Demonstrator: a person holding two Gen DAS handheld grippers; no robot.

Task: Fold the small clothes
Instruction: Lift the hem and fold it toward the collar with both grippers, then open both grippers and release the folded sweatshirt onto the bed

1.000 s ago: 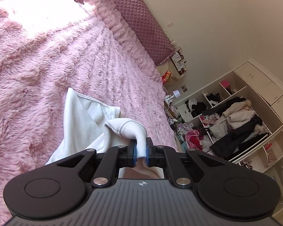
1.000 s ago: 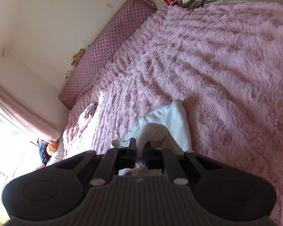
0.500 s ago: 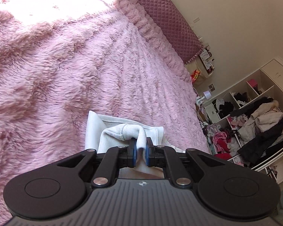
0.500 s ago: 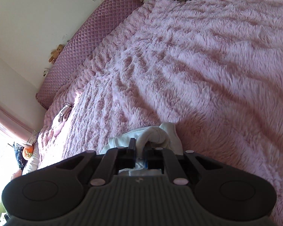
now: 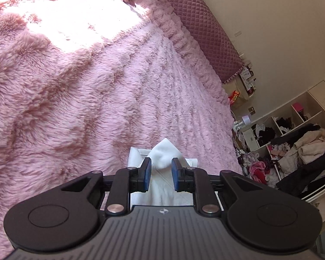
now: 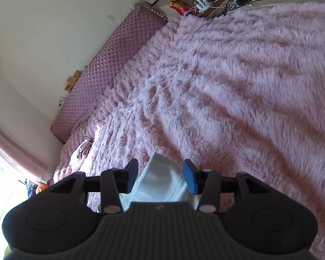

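Both jaws have just let go: the left hand-held gripper (image 5: 161, 174) and the right hand-held gripper (image 6: 161, 176), clamped on cloth half a second ago, now stand apart with the white garment (image 5: 162, 156) loose between them. It lies on the pink bed (image 5: 75, 97), so this fold looks laid down; smoothing probably comes next

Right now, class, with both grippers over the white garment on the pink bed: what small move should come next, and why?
Probably lift both grippers straight up and clear. The left gripper and right gripper both stand open, fingers either side of the white garment, which lies on the pink blanket and is no longer pinched. The fold looks laid down; dragging sideways could undo it.
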